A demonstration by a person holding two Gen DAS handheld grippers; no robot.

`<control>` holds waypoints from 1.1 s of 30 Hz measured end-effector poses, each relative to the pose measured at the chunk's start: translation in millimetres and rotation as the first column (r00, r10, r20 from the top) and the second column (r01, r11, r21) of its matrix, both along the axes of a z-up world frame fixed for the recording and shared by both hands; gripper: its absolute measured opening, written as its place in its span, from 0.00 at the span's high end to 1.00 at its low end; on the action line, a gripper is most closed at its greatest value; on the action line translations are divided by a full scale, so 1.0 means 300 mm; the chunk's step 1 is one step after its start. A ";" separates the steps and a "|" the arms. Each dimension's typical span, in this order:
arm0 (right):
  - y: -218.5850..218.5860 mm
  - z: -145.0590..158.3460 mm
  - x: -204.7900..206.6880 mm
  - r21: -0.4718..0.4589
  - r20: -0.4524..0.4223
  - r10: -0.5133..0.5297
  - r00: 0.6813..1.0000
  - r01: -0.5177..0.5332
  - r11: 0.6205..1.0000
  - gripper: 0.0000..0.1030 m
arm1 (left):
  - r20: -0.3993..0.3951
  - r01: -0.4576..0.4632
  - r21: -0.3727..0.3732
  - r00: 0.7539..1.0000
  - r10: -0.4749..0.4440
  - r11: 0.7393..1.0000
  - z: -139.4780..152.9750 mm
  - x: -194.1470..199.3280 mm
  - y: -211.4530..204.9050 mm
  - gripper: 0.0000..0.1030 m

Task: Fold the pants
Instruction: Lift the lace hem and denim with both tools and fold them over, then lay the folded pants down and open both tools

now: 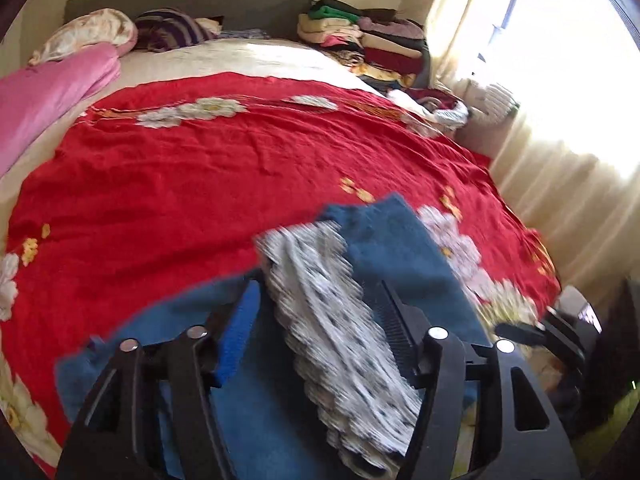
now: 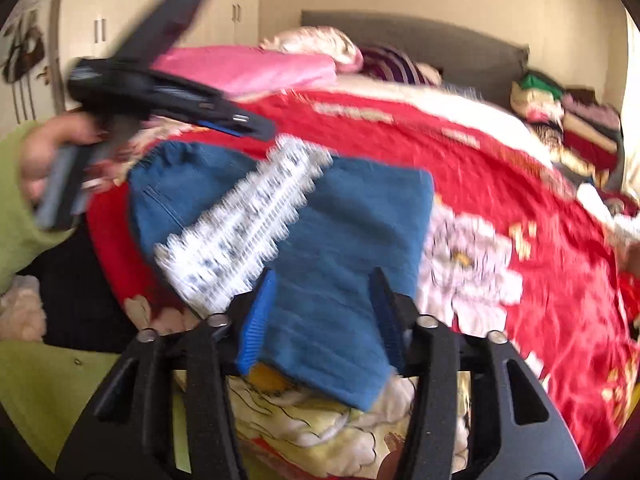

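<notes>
Right wrist view blurs; both grippers' fingers spread wide over blue pants [image 2: 344,216], white patterned strip [image 1: 340,320] smeared.

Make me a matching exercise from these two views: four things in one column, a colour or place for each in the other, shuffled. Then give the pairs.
Things:
1. pants
2. bedspread
3. rolled quilt
4. stack of folded clothes

Descriptions:
A. pink, at the left edge of the bed
B. blue, with a white patterned strip
C. piled at the far right corner by the headboard
D. red with white flowers

Pairs: 1-B, 2-D, 3-A, 4-C
</notes>
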State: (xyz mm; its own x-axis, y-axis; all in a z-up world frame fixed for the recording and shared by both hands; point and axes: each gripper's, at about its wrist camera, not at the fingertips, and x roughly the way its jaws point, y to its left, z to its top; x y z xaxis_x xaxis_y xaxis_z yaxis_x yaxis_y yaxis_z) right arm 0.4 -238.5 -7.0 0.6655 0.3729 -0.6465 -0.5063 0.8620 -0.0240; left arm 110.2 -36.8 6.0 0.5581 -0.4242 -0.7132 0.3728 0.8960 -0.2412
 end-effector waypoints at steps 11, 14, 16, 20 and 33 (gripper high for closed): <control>-0.030 -0.128 0.028 -0.027 -0.167 -0.039 0.985 0.035 0.999 0.67 | -0.065 0.034 0.177 0.998 -0.022 0.984 -0.181 -0.103 -0.080 0.55; -0.064 -0.084 0.022 0.027 -0.160 -0.046 0.986 0.051 0.998 0.66 | -0.036 0.031 0.183 0.999 -0.025 0.983 -0.140 -0.130 -0.082 0.52; -0.081 -0.064 0.023 0.053 -0.153 -0.054 0.987 0.063 0.997 0.63 | -0.018 0.033 0.178 0.999 -0.030 0.983 -0.115 -0.148 -0.084 0.48; -0.101 -0.010 0.017 0.066 -0.114 -0.079 0.990 0.087 0.994 0.53 | 0.014 0.026 0.191 0.999 -0.029 0.981 -0.065 -0.171 -0.106 0.42; -0.160 0.167 0.122 0.112 -0.010 -0.115 0.993 0.115 0.987 0.37 | 0.077 -0.001 0.189 0.997 -0.014 0.982 0.020 -0.224 -0.100 0.26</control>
